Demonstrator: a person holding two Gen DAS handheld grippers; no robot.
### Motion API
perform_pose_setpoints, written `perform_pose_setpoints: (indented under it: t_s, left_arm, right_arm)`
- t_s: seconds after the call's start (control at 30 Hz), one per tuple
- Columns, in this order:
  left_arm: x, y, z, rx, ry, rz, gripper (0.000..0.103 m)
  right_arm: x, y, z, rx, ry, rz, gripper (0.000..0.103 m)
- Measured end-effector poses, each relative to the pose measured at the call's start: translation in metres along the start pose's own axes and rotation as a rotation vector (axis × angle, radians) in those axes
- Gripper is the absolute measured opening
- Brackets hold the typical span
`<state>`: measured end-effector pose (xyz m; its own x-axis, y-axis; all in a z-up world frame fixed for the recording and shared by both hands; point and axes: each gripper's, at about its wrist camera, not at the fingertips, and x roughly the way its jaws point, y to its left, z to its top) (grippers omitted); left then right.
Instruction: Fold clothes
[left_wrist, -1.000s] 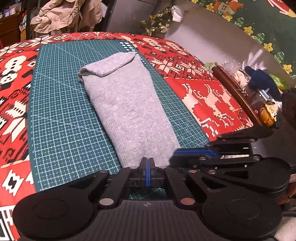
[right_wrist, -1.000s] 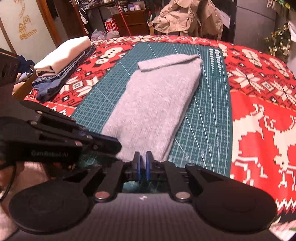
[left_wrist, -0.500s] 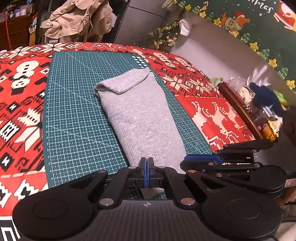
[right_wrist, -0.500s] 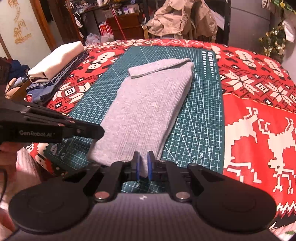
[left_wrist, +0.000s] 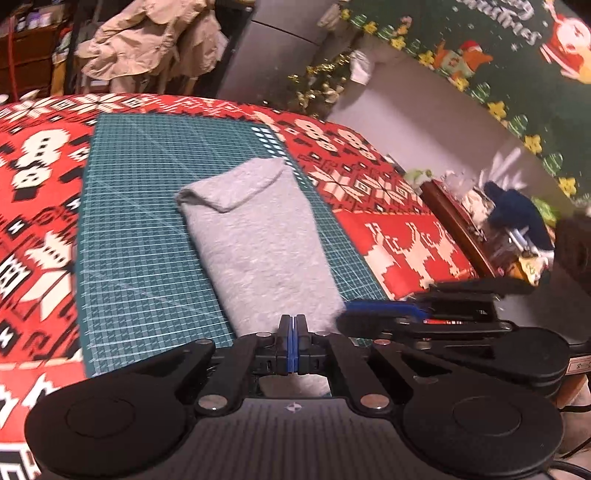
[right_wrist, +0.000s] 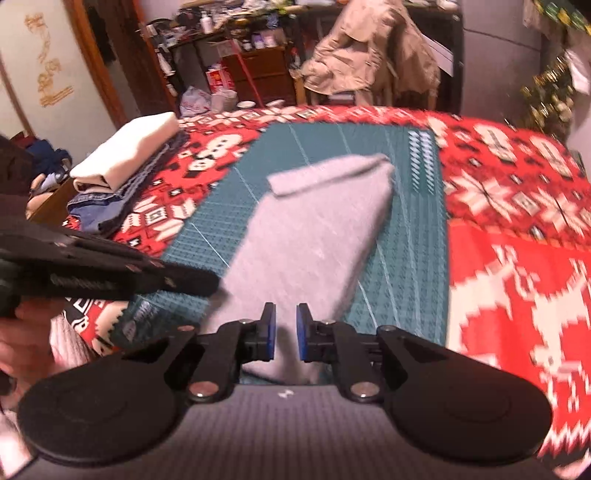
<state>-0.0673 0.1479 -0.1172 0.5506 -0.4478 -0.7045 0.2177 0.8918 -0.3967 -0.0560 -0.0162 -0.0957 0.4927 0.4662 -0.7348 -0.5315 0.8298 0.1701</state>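
A grey knit garment (left_wrist: 258, 240), folded into a long strip with its far end turned over, lies on the green cutting mat (left_wrist: 140, 240). My left gripper (left_wrist: 294, 325) is shut at the strip's near end, its blue pads pressed together with no cloth showing between them. The right gripper's blue finger (left_wrist: 380, 308) reaches in at the strip's near right corner. In the right wrist view the right gripper (right_wrist: 282, 321) is opening over the garment's (right_wrist: 314, 240) near edge; the pads stand apart and do not press the cloth. The left gripper's fingers (right_wrist: 177, 282) point at the strip from the left.
A red patterned cover (right_wrist: 517, 221) lies under the mat (right_wrist: 406, 258). A stack of folded clothes (right_wrist: 125, 158) sits at the far left. A wooden side table (left_wrist: 454, 221) with clutter stands at the right. A beige coat (right_wrist: 369, 55) hangs behind.
The right gripper's jaws have parted from nearly shut to a clear gap, and it has drawn up and back a little. The left gripper stays shut at the near edge.
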Motion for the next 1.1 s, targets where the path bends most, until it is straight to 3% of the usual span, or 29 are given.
perform_pose_setpoints:
  t_s: [0.2,0.43,0.73,0.87,0.97,1.1]
  left_arm:
    - [0.009,0.002,-0.007,0.002,0.007,0.014,0.002]
    - [0.0,0.003,-0.001,-0.01,0.0,0.014,0.002]
    - [0.017,0.016,0.043,-0.075,-0.063,0.01,0.001]
    - [0.037,0.019,0.049,-0.084,-0.024,0.02,0.001]
    - [0.042,0.02,0.04,-0.061,-0.017,0.041,0.003]
    - [0.038,0.028,0.041,-0.108,-0.01,0.017,0.003]
  right_arm:
    - [0.028,0.01,-0.007,-0.052,0.035,-0.005,0.01]
    - [0.015,-0.003,-0.012,-0.006,0.06,0.002,0.01]
    - [0.021,-0.019,0.027,0.023,-0.073,-0.055,0.011]
    - [0.047,-0.029,0.042,0.046,-0.043,-0.061,0.011]
    - [0.055,-0.035,0.033,0.039,-0.035,-0.062,0.01]
    - [0.05,-0.042,0.02,0.042,-0.035,-0.06,0.01]
